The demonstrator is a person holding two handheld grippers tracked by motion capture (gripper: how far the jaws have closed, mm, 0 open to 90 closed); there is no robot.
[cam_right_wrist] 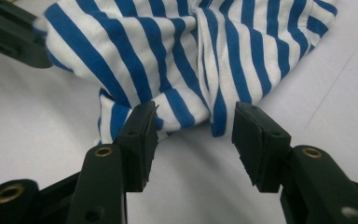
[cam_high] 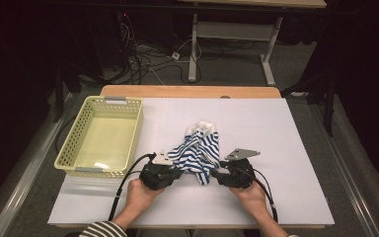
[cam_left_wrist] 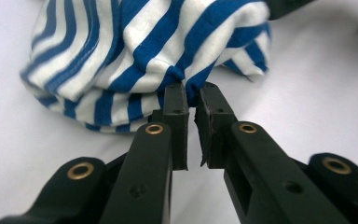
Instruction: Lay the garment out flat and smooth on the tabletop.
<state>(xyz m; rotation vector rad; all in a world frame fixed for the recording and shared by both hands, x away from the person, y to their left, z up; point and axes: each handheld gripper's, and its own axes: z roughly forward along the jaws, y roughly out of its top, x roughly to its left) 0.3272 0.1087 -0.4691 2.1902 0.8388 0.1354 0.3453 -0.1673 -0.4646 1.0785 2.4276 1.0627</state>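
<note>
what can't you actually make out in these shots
- Striped cloth: what garment it is; crumpled in the high view, cut off by the top edge in both gripper views.
- Left tool: how much fabric its jaws pinch; the fold hangs over the tips.
- Right tool: whether the left jaw's pad touches the cloth; its jaws stand apart around a corner.
- Yellow basket: whether the pale glare inside is a thing; too small.

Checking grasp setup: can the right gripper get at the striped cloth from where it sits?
Probably yes: the right gripper has its fingers apart around a fold of the striped cloth, with nothing between.
</note>
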